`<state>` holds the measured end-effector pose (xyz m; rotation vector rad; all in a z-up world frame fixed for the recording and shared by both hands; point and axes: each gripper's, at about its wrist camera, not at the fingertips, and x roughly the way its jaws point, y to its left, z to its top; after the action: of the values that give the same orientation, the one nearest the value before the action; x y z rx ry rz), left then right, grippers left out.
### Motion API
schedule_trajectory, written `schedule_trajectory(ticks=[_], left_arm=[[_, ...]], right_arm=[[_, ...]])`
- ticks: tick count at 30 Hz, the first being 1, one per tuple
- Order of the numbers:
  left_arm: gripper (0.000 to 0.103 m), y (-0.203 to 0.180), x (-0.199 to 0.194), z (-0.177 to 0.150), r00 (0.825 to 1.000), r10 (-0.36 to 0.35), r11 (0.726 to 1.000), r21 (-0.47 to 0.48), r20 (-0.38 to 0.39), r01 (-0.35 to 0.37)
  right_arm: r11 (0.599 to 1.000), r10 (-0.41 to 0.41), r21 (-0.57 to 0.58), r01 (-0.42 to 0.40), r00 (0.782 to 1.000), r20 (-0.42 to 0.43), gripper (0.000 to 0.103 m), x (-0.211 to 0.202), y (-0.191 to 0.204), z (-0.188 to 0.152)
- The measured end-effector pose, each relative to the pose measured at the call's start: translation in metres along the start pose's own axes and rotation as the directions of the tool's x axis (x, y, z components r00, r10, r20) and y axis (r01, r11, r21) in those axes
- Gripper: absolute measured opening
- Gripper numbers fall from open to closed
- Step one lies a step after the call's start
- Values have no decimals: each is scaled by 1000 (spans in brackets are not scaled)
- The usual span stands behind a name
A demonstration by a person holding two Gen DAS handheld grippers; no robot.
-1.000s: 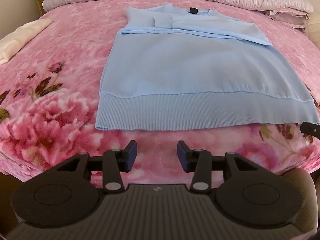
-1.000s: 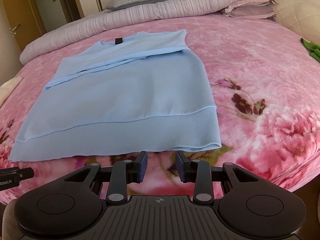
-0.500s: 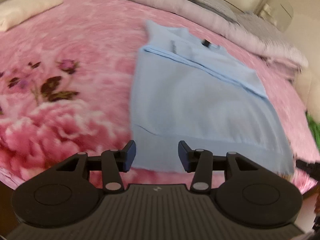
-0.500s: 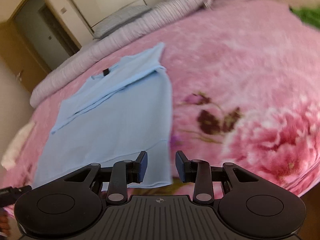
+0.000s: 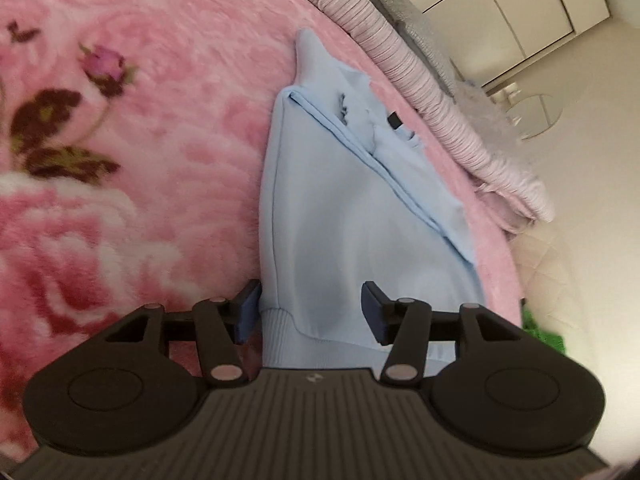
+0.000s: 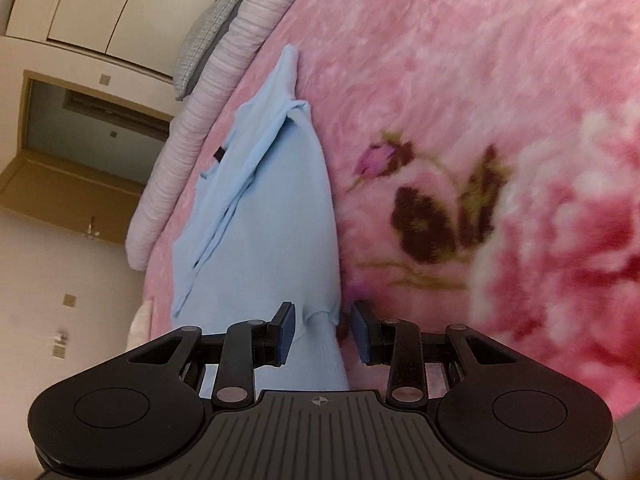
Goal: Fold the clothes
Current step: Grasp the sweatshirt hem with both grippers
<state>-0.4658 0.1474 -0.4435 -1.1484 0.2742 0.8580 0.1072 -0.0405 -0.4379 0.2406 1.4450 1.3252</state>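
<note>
Both tools have closed in and rolled to straddle the sweater's (image 5: 352, 240) near hem corners, the left tool (image 5: 311, 311) opening and the right tool (image 6: 322, 330) unclenched, ready to pinch.

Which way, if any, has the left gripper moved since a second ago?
Yes. The left gripper has come forward from the bare pink blanket to the blue sweater's ribbed hem corner, rolling sideways, jaws opening around it.

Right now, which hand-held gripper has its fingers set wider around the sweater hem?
The left hand-held gripper: its jaws are opening, spanning a broad stretch of sweater hem. The right brackets only a narrow corner.
</note>
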Motion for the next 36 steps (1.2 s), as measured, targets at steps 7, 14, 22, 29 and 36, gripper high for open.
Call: schedule_trajectory(ticks=[7, 14, 22, 29, 36], left_arm=[[41, 12, -12, -2, 999, -23, 999, -46, -25, 21], [40, 16, -5, 0, 997, -66, 995, -71, -30, 64], [29, 22, 1, 2, 992, -122, 989, -93, -36, 118], [25, 28, -1, -5, 987, -157, 980, -130, -45, 150], [4, 38, 2, -7, 984, -168, 977, -145, -59, 158]], right_arm=[[1000, -20, -13, 20, 1000, 3, 35, -21, -5, -6], [998, 21, 55, -21, 1000, 12, 35, -15, -13, -3], [994, 89, 61, -90, 996, 7, 35, 4, -8, 2], [985, 127, 116, -128, 992, 14, 36, -3, -18, -3], [996, 60, 64, -59, 998, -14, 12, 8, -11, 0]])
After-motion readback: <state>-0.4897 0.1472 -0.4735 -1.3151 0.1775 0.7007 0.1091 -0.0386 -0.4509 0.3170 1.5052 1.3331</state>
